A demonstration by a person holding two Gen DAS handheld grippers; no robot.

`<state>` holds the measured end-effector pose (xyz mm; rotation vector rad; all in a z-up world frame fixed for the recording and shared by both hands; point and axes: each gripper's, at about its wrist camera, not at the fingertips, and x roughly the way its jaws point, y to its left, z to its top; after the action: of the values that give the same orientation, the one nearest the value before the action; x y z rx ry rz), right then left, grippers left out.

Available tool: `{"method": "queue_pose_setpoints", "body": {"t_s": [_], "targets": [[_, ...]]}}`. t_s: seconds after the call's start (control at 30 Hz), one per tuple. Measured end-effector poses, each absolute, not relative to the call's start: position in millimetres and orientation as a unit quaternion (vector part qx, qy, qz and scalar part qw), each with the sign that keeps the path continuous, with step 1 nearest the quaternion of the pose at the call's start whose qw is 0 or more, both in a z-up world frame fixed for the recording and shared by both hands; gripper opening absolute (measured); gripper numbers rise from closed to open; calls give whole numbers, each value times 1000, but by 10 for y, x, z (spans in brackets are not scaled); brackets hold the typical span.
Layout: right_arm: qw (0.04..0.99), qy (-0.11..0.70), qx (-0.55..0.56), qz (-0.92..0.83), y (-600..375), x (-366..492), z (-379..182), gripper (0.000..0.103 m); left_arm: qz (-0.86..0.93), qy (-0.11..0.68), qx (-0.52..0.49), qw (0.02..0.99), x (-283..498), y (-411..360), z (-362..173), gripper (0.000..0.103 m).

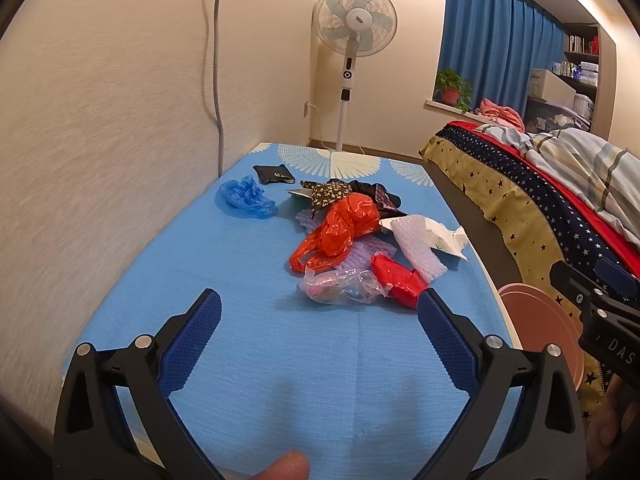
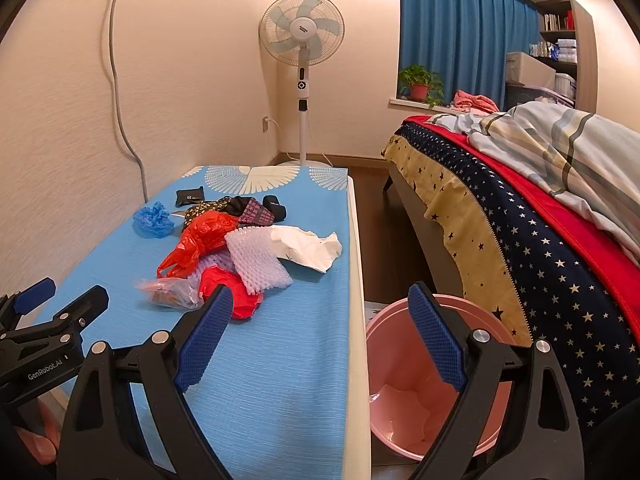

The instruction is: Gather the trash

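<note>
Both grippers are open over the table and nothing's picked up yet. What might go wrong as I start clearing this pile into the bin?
1. The orange bag overlaps the purple foam and the patterned cloth, so one pull may drag neighbours along.
2. The white paper lies near the table's edge; a nudge could send it to the floor.
3. The pink bin stands below the table beside the bed; light plastic may miss it.

A home bedroom is showing here: a bed (image 2: 520,216) with rumpled bedding, blue curtains (image 2: 460,32), and a standing fan (image 2: 302,36).
</note>
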<state>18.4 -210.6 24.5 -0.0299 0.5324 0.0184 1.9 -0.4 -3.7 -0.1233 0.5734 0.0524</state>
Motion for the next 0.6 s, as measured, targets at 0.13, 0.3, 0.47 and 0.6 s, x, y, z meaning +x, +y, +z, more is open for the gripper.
{"method": "queue_pose_setpoints", "body": {"t_s": [0.13,0.3,0.47,0.6], "targets": [[965,263,-15,9,-2101,183,248,88,31,286,-73,955,13,29,-53,95],[965,263,-15,9,-2095,186,248,88,30,288,-78,954,13,46,-61,95],[965,262,-15,9,-2092,186,248,88,26,288,-77,954,-4,43,-60,95],[965,262,-16,9,-2081,192,252,88,25,289,-76,954,-11,36,-58,95]]}}
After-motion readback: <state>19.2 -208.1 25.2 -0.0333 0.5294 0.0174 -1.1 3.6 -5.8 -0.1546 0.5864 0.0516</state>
